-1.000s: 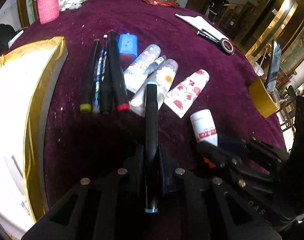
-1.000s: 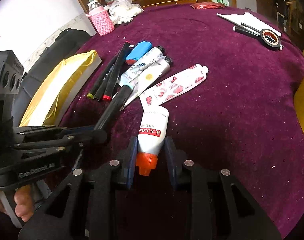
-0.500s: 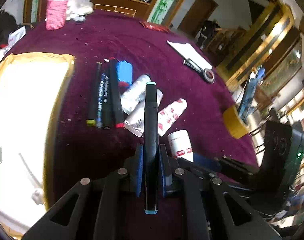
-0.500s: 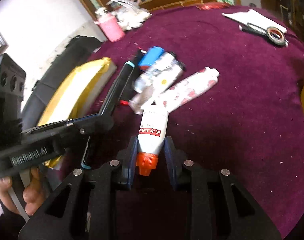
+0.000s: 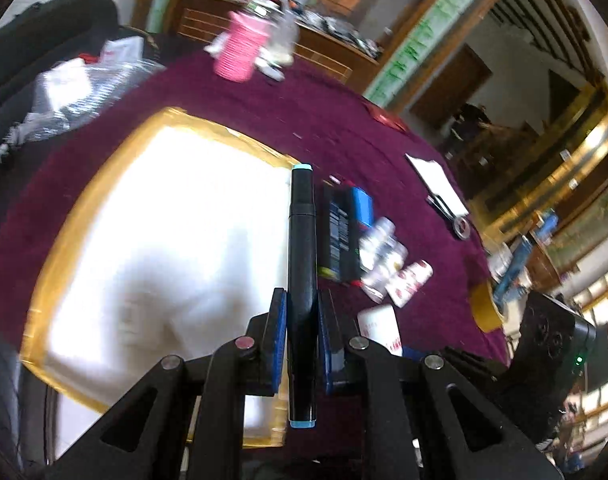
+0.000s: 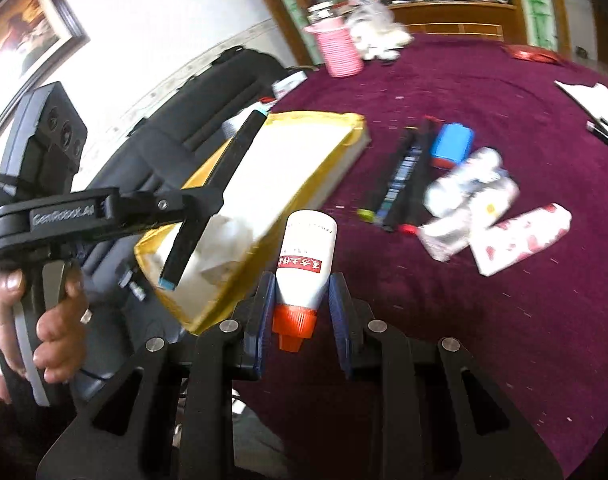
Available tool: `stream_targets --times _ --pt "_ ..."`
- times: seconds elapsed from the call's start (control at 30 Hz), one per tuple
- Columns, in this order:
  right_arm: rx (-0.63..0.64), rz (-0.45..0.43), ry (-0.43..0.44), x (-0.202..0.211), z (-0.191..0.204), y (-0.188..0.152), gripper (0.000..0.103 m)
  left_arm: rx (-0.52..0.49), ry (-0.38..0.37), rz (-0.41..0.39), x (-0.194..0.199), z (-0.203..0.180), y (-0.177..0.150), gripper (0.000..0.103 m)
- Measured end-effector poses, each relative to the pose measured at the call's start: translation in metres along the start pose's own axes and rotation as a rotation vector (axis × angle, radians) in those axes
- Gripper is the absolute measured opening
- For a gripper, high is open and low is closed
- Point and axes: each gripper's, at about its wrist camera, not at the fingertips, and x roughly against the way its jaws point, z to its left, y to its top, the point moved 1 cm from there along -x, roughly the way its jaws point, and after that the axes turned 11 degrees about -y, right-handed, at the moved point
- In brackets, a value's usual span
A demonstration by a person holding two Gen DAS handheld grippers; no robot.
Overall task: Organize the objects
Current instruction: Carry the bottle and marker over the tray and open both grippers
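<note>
Gold-edged white box (image 5: 56, 280) fills the left and centre of the left wrist view; in the right wrist view it sits centre-left, gold rim toward the camera, crumpled white paper (image 6: 228, 240) inside its near end. Left gripper (image 5: 302, 336) is clamped on a black marker with teal end caps (image 5: 302, 264), blue pads touching both sides of the barrel, marker running up the middle of the frame with its far tip over the box's right edge. In the right wrist view the same marker hangs tilted above the box, lower cap over the near corner.

Step in hand, as I read it: drop the marker in the box. Do it well by getting the whole barrel inside the rim, lowering it and levelling it before letting go; released tilted like this, it could tip over the edge or bounce out.

Right of centre in the left view, on the maroon velvet tablecloth (image 5: 335, 128): a row of dark pens (image 5: 339, 240), a blue lighter-like item (image 5: 361, 204), cream tubes (image 5: 391, 264), all blurred. Right gripper (image 6: 300, 308) grips a white bottle with an orange cap (image 6: 305, 256) at the neck, cap toward the camera, held beside the box's near corner, bottom centre of its view. It goes in after; keep it out of the marker's path. Pink cup (image 6: 337, 52) at upper centre, well apart from the work.
</note>
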Motion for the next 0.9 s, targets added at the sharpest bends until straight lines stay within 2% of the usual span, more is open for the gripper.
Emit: stream_targets --times 0.1,0.27,0.37,0.43,0.5,0.67,0.9 --pt "0.023 0.042 0.058 -0.010 0.017 0.006 0.027 0.017 0.028 -0.018 0.009 0.020 0.010 0.013" --pt "0.077 0.053 0.055 -0.029 0.041 0.021 0.027 0.046 0.067 -0.026 0.012 0.057 0.031 0.013" --pt "0.087 0.067 0.047 -0.046 0.048 0.034 0.027 0.019 0.090 -0.014 -0.001 0.070 0.047 0.013" --pt "0.099 0.080 0.042 -0.060 0.054 0.044 0.027 0.004 0.125 0.027 -0.016 0.079 0.057 0.013" --pt "0.109 0.095 0.043 -0.070 0.059 0.051 0.027 -0.006 0.119 0.042 -0.028 0.082 0.061 0.013" --pt "0.151 0.123 -0.002 -0.098 0.075 0.068 0.027 0.017 0.145 0.088 -0.052 0.094 0.066 0.013" --pt "0.221 0.148 -0.101 -0.120 0.083 0.068 0.027 0.068 0.178 0.165 -0.077 0.113 0.063 0.013"
